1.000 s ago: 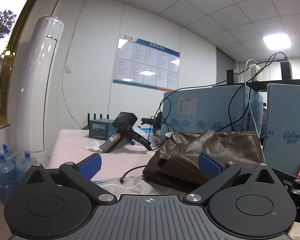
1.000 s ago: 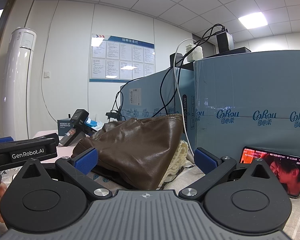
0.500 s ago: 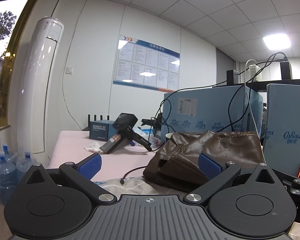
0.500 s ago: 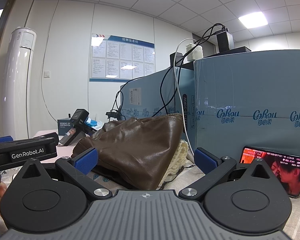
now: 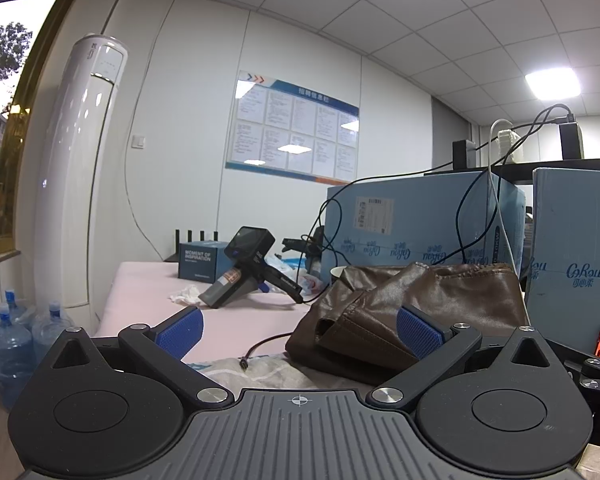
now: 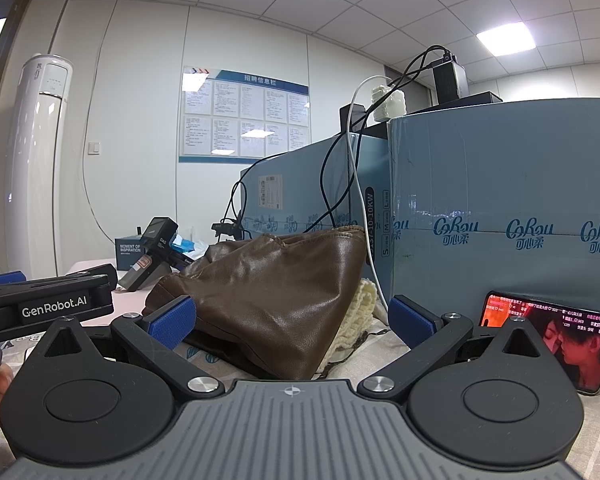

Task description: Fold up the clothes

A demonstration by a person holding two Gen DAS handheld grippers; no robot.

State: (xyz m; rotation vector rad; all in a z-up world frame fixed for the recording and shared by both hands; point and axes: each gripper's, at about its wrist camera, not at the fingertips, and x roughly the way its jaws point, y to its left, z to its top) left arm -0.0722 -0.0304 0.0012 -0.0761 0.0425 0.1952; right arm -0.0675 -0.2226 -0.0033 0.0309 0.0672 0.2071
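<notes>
Left wrist view: left gripper [image 5: 299,330] has fingers spread wide, blue pads [image 5: 179,331] clear of everything, nothing held.
Right wrist view: right gripper [image 6: 293,318] also spread wide and empty; left unit's black body with the GenRobot.AI label shows at the left edge.
Garment: brown leather garment [image 6: 276,280] lies crumpled in a heap on the bed surface [image 5: 148,300], straight ahead of both grippers; not folded.
Contact: neither gripper touches it.
Under garment: cream knit piece [image 6: 366,306] pokes out on its right side, touching it.
Behind garment: blue cartons [image 6: 500,216] just beside it, black and white cables hanging down over them.
Phone [image 6: 548,340]: propped by the carton to the right of the garment, screen lit.
Far side of bed: black handheld device [image 5: 248,268] and a small blue box [image 5: 198,260], well apart from the garment.
Hand: part of one visible at the lower left of the right wrist view.
</notes>
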